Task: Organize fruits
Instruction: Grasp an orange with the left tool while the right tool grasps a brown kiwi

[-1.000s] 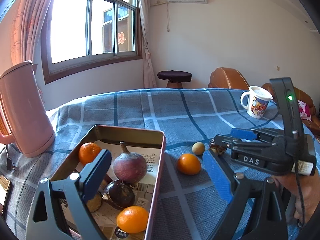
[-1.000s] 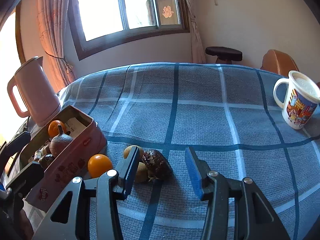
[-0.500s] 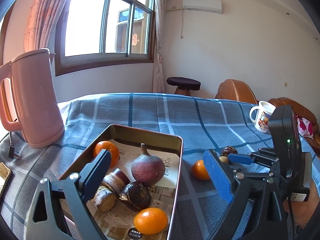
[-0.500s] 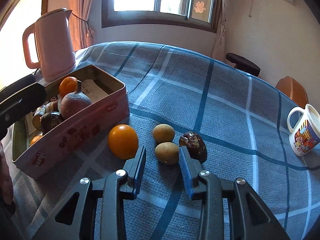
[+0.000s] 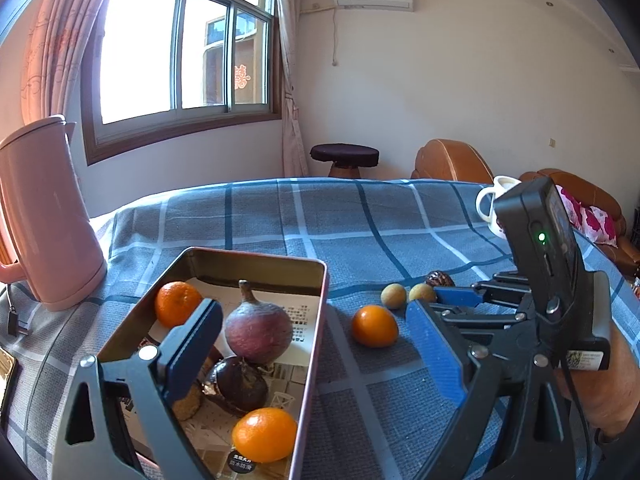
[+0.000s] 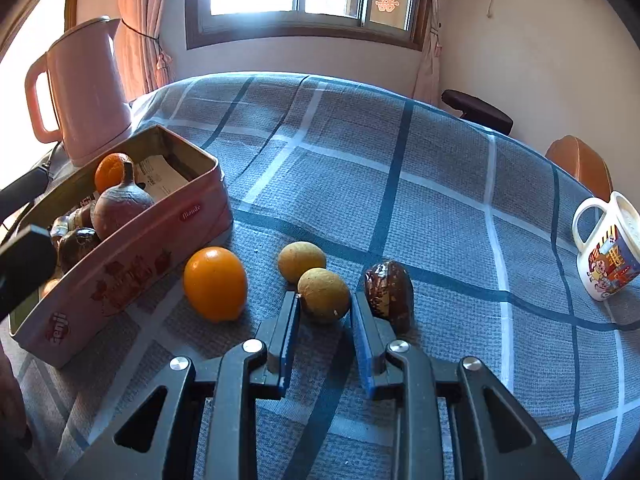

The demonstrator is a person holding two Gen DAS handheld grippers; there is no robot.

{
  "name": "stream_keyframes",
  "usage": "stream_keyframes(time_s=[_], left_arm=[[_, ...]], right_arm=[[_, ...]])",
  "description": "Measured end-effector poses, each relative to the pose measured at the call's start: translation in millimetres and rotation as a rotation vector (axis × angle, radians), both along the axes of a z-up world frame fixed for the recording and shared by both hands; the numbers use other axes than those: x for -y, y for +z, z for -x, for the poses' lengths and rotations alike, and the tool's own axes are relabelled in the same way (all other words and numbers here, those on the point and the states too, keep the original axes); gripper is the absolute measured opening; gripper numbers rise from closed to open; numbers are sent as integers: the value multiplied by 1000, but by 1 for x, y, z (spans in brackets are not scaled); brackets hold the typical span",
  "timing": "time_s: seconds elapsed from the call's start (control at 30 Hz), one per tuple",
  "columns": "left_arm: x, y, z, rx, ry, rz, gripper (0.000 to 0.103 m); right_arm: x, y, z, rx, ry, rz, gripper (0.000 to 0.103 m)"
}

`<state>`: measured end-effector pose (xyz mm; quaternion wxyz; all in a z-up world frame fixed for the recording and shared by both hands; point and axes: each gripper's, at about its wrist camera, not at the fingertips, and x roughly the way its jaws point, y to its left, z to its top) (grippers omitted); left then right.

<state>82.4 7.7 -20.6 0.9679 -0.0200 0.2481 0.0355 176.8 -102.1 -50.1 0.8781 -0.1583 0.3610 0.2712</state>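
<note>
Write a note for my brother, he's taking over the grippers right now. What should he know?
Right gripper: open, fingers either side of the nearer small yellow-brown round fruit, not yet squeezed.
Left gripper: open, empty, over the pink rectangular tin.
In the tin: two oranges, a purple bulb-shaped fruit and dark ones.
Left on the checked cloth: loose orange, second yellow-brown fruit, dark brown wrinkled fruit.

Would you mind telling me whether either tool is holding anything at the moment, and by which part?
Nothing is held. The right tool brackets the nearer small round tan fruit with its pads just short of the sides; the left tool hangs open over the pink rectangular tin.
</note>
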Motion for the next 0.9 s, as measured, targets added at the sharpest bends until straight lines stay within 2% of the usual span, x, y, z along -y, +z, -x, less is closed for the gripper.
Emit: stream_keyframes(time_s=[0.17, 0.23, 0.3, 0.4, 0.47, 0.53, 0.67, 0.8, 0.9], left_arm=[[22, 0, -5, -24, -76, -24, 93], [29, -3, -12, -60, -116, -10, 83], [38, -7, -22, -92, -134, -23, 82], [53, -17, -36, -157, -148, -95, 66], [64, -21, -42, -191, -170, -133, 64], [72, -24, -48, -210, -176, -162, 55], [74, -33, -64, -267, -156, -180, 53], [71, -35, -72, -272, -128, -204, 53], [77, -40, -79, -279, -108, -277, 53]], right_arm=[[22, 11, 15, 44, -28, -65, 28], [34, 15, 19, 68, -55, -86, 28], [47, 18, 20, 82, -83, -111, 28], [59, 21, 17, 77, -104, -150, 28], [65, 23, 16, 78, -109, -166, 28], [68, 24, 16, 78, -108, -183, 28], [69, 25, 17, 85, -103, -194, 28], [71, 26, 18, 89, -100, -205, 28], [71, 26, 18, 89, -100, -206, 28]])
